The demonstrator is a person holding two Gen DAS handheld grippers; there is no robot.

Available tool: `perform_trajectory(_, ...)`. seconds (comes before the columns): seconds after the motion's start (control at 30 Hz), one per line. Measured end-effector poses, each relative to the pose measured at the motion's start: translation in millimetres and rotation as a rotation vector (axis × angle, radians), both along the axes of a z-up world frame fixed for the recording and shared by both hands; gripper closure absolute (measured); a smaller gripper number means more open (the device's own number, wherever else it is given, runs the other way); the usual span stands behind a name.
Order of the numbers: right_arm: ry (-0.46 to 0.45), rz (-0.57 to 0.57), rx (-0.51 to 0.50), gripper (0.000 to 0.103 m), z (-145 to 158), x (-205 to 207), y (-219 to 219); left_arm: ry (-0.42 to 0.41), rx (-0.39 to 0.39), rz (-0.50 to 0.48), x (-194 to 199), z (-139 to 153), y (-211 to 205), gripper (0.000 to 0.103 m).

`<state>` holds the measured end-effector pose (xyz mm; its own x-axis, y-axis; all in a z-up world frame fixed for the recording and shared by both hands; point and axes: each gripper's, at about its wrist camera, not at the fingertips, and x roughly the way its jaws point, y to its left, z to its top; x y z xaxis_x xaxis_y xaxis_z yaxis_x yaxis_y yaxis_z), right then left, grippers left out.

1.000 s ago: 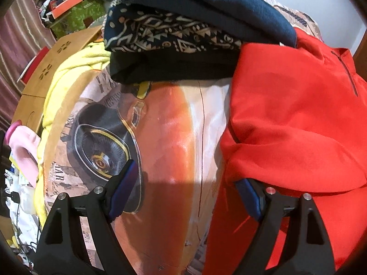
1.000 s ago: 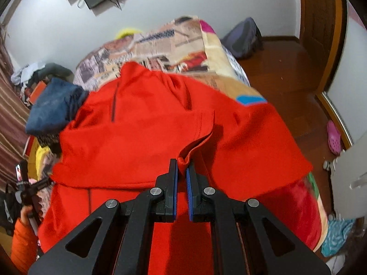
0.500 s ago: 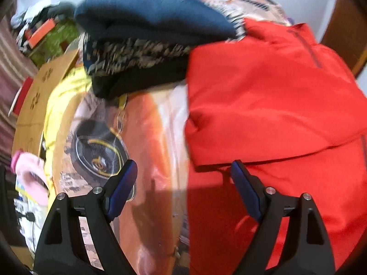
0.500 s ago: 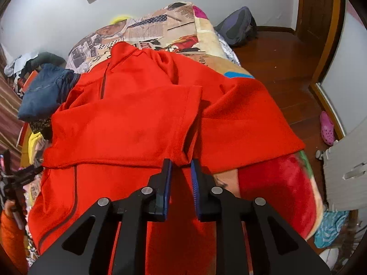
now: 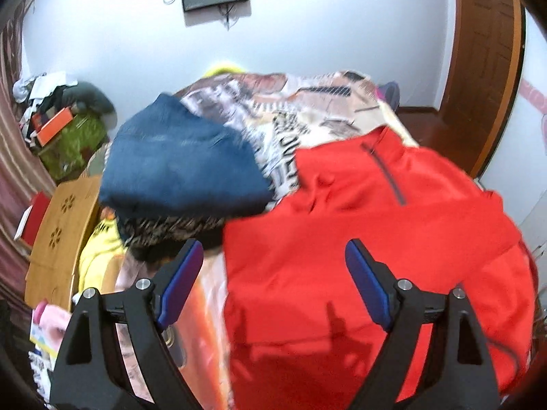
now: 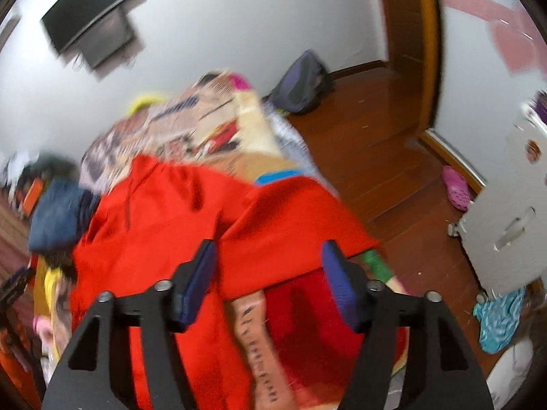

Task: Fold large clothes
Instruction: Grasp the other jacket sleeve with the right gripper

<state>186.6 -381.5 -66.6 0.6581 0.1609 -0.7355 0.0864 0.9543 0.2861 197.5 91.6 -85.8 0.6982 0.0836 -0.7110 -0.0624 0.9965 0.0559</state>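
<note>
Both wrist cameras look obliquely down along their fingers from close above the bed (image 5: 307,109), facing the far wall; both share the red garment (image 5: 342,239) and folded pile (image 5: 177,174).

Right view motion-blurred; red jacket (image 6: 164,239) hem cut off at bottom edge.

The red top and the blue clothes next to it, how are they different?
The red top lies spread wide across the bed; the blue clothes are folded into a compact bundle. The red top lies right on the bedspread; the blue clothes sit on top of a patterned dark garment. The red top shows a short dark zip at the neck; the blue clothes show none. Both rest on the bed, and no gripper holds either.
</note>
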Motion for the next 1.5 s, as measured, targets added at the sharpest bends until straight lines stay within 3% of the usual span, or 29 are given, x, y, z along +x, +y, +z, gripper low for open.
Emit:
perform_trajectory(0.13,0.031,-0.075,0.071,0.040,-13,9,-25,0.009,-0.043,-0.031,25,1,-19,0.017)
perform_trajectory(0.33,0.177,-0.122,0.297,0.040,-66,28,-53,0.059,-0.099,-0.061,49,-16,-46,0.017)
perform_trajectory(0.57,0.288,-0.174,0.474,0.040,-114,45,-65,0.144,-0.140,-0.080,62,-46,-66,0.017)
perform_trajectory(0.83,0.288,-0.275,0.564,0.040,-135,67,-85,0.210,-0.176,-0.072,66,-70,-72,0.017)
perform_trajectory(0.97,0.278,-0.310,0.533,0.041,-138,79,-85,0.245,-0.163,-0.073,67,-84,-75,0.017)
perform_trajectory(1.0,0.273,-0.316,0.508,0.046,-136,81,-84,0.255,-0.162,-0.072,67,-88,-76,0.017)
perform_trajectory(1.07,0.269,-0.329,0.450,0.062,-134,87,-82,0.268,-0.164,-0.069,66,-94,-76,0.017)
perform_trajectory(1.13,0.263,-0.338,0.399,0.090,-130,88,-80,0.275,-0.169,-0.067,64,-96,-76,0.017)
perform_trajectory(1.17,0.256,-0.341,0.380,0.094,-127,88,-80,0.276,-0.170,-0.066,63,-97,-75,0.017)
perform_trajectory(1.3,0.166,-0.344,0.366,0.096,-100,76,-81,0.257,-0.163,-0.060,57,-93,-73,0.017)
perform_trajectory(1.5,-0.074,-0.249,0.178,0.096,-5,46,-55,0.228,-0.172,-0.044,48,-86,-67,0.017)
